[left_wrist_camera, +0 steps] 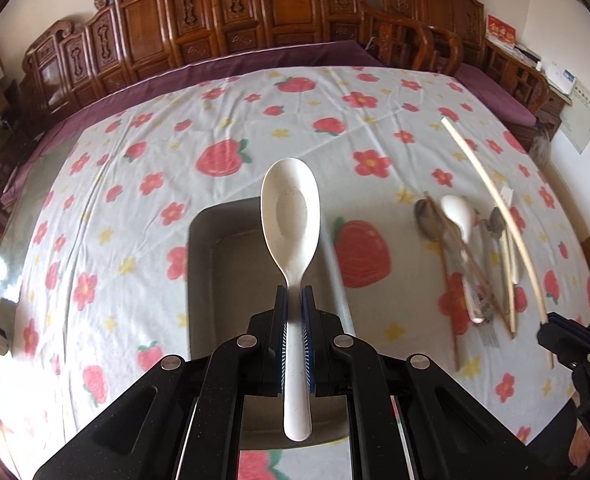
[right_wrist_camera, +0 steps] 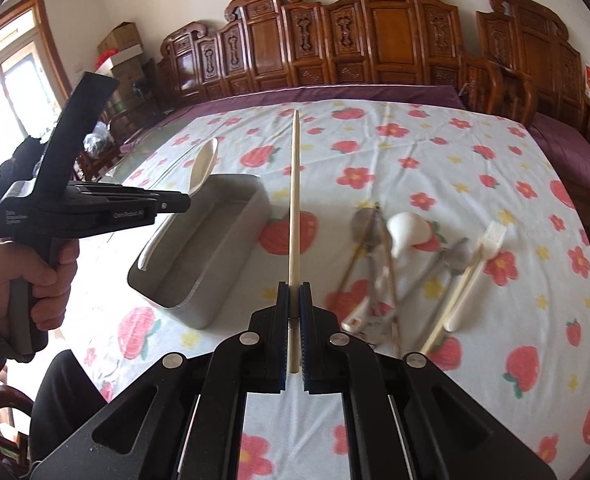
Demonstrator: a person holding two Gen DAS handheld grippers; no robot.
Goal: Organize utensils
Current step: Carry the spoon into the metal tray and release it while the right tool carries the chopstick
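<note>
- Left gripper [left_wrist_camera: 295, 300] in its own view: jaws clamped on the white spoon [left_wrist_camera: 291, 216] at the neck of its handle, bowl pointing up and away, handle tail hanging out behind the pads.
- Grey tray [left_wrist_camera: 215, 248] sits right under the spoon on the strawberry cloth [left_wrist_camera: 135, 152]. Grip spot is narrow and glossy; I reckon the spoon can swivel or slip if I tilt hard, then clip the tray wall instead of landing inside.
- Loose pile of utensils [left_wrist_camera: 467, 248] lies well to the right, blurred. Chopstick [left_wrist_camera: 495, 208] arcs above it from my right gripper [left_wrist_camera: 551, 332] at the frame edge.
- Right gripper [right_wrist_camera: 294, 300] in its own view: jaws closed on the chopstick [right_wrist_camera: 294, 200] near its lower end, long free length sticking forward.
- Risk: that long lever can pivot between the pads, or its tip can hit the tray [right_wrist_camera: 199, 248] rim.
- Left gripper [right_wrist_camera: 175, 203] with spoon [right_wrist_camera: 203, 168] hovers over the tray's far left corner; both tools heading to one tray could collide.
</note>
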